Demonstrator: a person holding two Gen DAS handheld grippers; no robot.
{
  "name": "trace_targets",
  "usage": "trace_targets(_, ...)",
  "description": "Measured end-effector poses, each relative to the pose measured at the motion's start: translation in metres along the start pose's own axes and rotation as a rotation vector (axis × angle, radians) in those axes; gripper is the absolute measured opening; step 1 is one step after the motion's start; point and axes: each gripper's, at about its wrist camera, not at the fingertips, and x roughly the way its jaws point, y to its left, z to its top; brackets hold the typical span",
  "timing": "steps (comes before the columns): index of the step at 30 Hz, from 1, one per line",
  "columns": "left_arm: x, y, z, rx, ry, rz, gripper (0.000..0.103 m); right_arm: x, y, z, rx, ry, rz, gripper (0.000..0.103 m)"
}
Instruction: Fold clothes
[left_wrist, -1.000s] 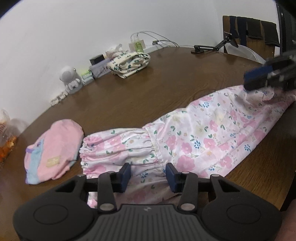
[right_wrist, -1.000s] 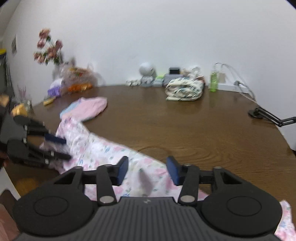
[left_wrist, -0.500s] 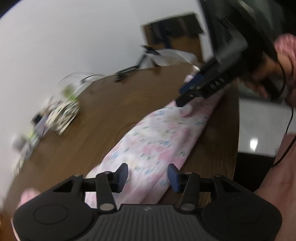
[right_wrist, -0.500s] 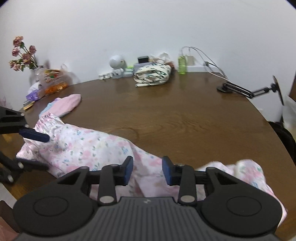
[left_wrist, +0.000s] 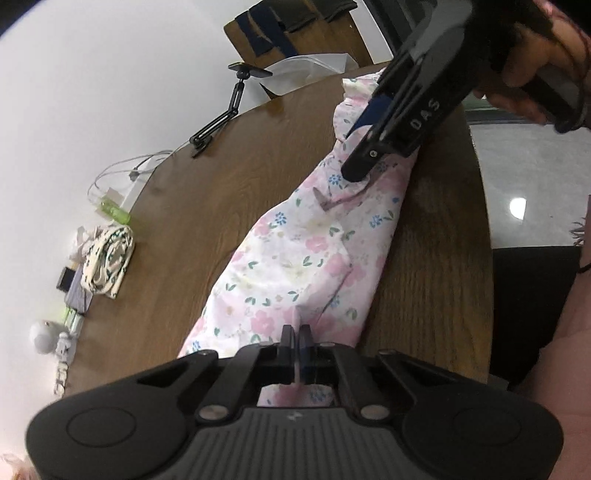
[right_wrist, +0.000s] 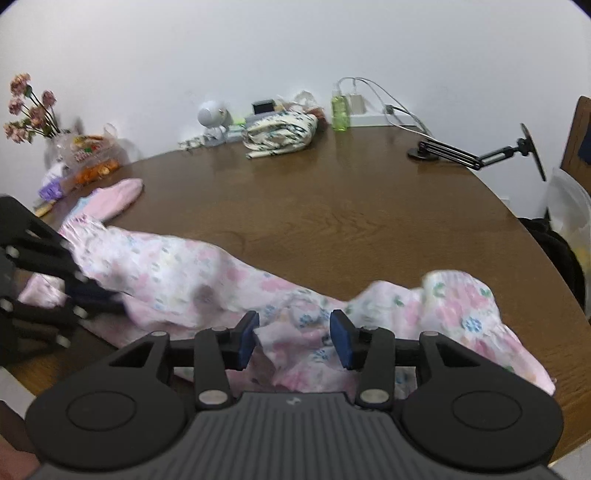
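Note:
A long pink floral garment (left_wrist: 306, 254) lies stretched along the near edge of the round wooden table (right_wrist: 351, 206). My left gripper (left_wrist: 295, 341) is shut on a fold at one end of it. The same gripper (right_wrist: 107, 301) shows blurred at the left of the right wrist view, at the garment's (right_wrist: 192, 273) gathered end. My right gripper (right_wrist: 294, 338) hovers over the other, ruffled end, its jaws opening with crumpled fabric lying between the pads but not pressed. A hand holds that gripper (left_wrist: 354, 147) at the top right of the left wrist view.
Near the wall sit a folded floral cloth (right_wrist: 280, 134), a green bottle (right_wrist: 340, 110), a small white figure (right_wrist: 210, 114) and cables. A pink garment (right_wrist: 114, 195), a snack bag (right_wrist: 88, 155) and flowers (right_wrist: 29, 107) are at the left. A black holder arm (right_wrist: 472, 155) lies right.
My left gripper has rolled, swung along the garment and closed on its fabric. My right gripper has sunk towards the ruffled end and its jaws have widened.

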Motion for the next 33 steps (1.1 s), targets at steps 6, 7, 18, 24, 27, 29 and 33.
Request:
trace_targets(6, -0.004, -0.006, -0.007, -0.027, 0.006, -0.024, 0.004, 0.002, -0.01, -0.002, 0.01, -0.03, -0.014, 0.043)
trace_targets(7, -0.005, -0.007, -0.007, -0.036, 0.0, -0.023, 0.008, 0.002, -0.012, -0.002, 0.014, -0.033, -0.014, 0.044)
trace_targets(18, -0.043, 0.034, -0.029, -0.232, -0.094, 0.118, 0.031, -0.047, -0.034, 0.009, 0.028, -0.185, -0.169, 0.047)
trace_targets(24, -0.008, 0.066, -0.068, -0.385, 0.057, 0.211, 0.024, -0.017, -0.042, 0.002, -0.009, -0.088, -0.208, 0.039)
trace_targets(27, 0.0, 0.062, -0.083, -0.403, 0.094, 0.212, 0.023, 0.002, -0.052, 0.004, 0.001, -0.067, -0.223, 0.026)
trace_targets(29, -0.003, 0.054, -0.088, -0.417, 0.081, 0.218, 0.022, 0.01, -0.059, 0.008, 0.02, -0.067, -0.234, 0.021)
trace_targets(33, -0.01, 0.043, -0.098, -0.462, 0.049, 0.234, 0.017, 0.024, -0.068, 0.01, 0.035, -0.075, -0.254, 0.018)
